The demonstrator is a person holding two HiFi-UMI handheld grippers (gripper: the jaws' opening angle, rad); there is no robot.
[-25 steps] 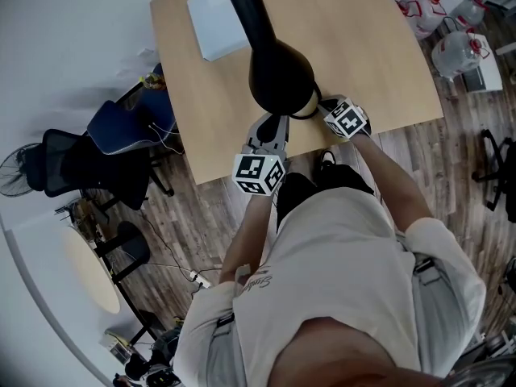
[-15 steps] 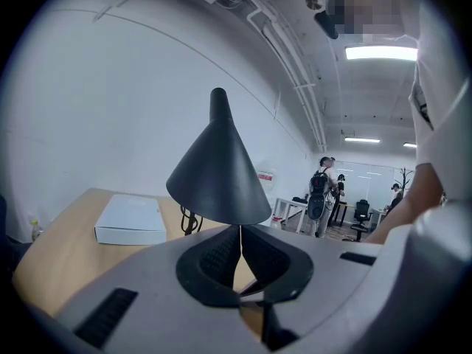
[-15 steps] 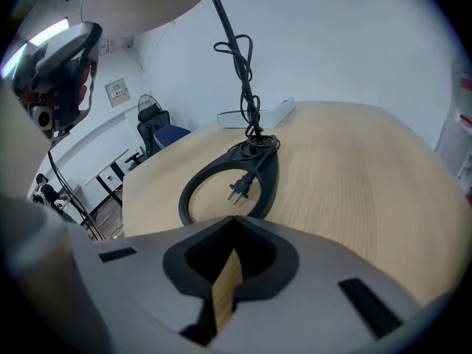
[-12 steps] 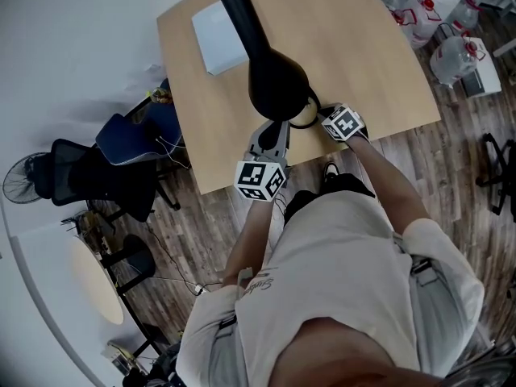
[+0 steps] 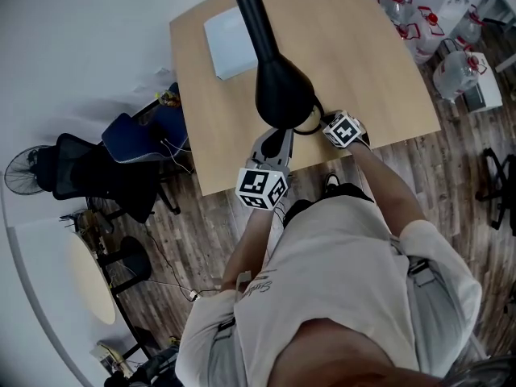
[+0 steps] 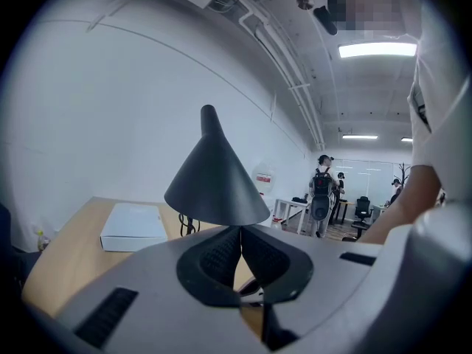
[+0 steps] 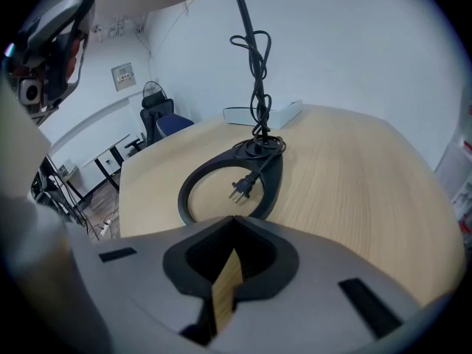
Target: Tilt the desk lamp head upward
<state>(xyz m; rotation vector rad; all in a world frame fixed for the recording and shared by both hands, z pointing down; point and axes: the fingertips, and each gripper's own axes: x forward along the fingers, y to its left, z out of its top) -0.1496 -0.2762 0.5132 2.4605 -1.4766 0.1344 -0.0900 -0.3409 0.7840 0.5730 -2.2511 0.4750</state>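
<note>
Lamp head [image 6: 214, 186], a black cone, hangs above the ring base [image 7: 271, 179] on the wooden desk [image 5: 363, 63]. Its long axis runs from the narrow neck, beyond the base, to the wide mouth on the person's side. The left gripper [image 6: 240, 231] sits just under that mouth's rim with its jaws pressed together on nothing. It is the nearer one, so a push from below looks likely. The right gripper [image 7: 234, 223], likewise clenched and empty, waits low just short of the base, facing the loose plug [image 7: 243, 189]. A white box [image 5: 231, 43] beyond the base shows no legible print.
</note>
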